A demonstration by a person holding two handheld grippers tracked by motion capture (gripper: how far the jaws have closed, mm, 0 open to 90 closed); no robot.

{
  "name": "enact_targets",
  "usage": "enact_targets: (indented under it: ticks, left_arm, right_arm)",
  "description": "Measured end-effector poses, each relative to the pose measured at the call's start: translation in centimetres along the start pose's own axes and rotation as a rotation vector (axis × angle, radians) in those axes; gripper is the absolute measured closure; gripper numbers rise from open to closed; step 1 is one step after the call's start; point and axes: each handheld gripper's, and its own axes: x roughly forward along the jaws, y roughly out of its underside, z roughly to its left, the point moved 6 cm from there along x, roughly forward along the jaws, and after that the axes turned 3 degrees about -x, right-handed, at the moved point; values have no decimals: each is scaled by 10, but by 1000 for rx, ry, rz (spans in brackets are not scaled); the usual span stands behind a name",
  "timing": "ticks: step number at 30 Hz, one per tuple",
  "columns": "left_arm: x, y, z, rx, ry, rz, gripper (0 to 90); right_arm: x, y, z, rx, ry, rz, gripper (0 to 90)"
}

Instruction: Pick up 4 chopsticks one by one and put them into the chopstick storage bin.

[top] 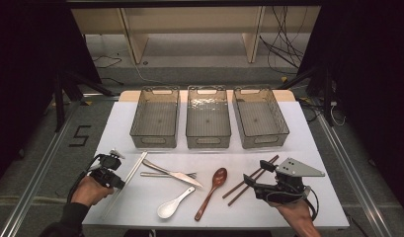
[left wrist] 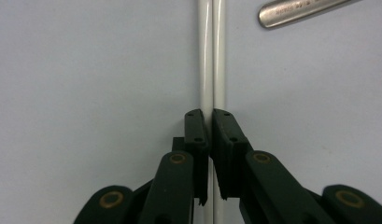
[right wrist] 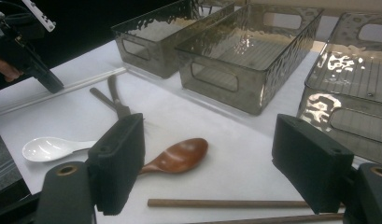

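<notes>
White chopsticks point(left wrist: 212, 56), lying side by side at the lower left of the worktop point(top: 298, 148), are clenched together by the left hand-held gripper point(left wrist: 211, 114); lifting them level should keep both from slipping, while the right hand-held gripper point(right wrist: 212, 158) hangs released over brown chopsticks point(right wrist: 226, 203).

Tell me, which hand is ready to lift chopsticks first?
Probably the left. The left gripper is shut on the white chopsticks. The right gripper is open above the brown chopsticks, not gripping.
</notes>
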Motion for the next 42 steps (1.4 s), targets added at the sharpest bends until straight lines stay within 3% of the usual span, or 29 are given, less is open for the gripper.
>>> enact_targets:
  ticks: [9, 12, 19, 27, 42]
  left_arm:
    - [-7, -1, 1, 15, 5, -31, 845]
    - [-11, -1, -3, 28, 25, -42, 845]
    - [-21, -3, -11, 66, 32, -62, 845]
    - [-31, -4, -12, 82, 35, -95, 846]
    - [-67, -13, -34, 160, 82, -187, 845]
  right_arm:
    - [-1, 0, -1, -4, 1, -1, 266]
    - [-1, 0, -1, -3, 1, -1, 265]
    - [-1, 0, -1, -3, 1, -1, 266]
    - [-1, 0, -1, -1, 0, -1, 267]
    - [-1, 0, -1, 3, 1, -1, 267]
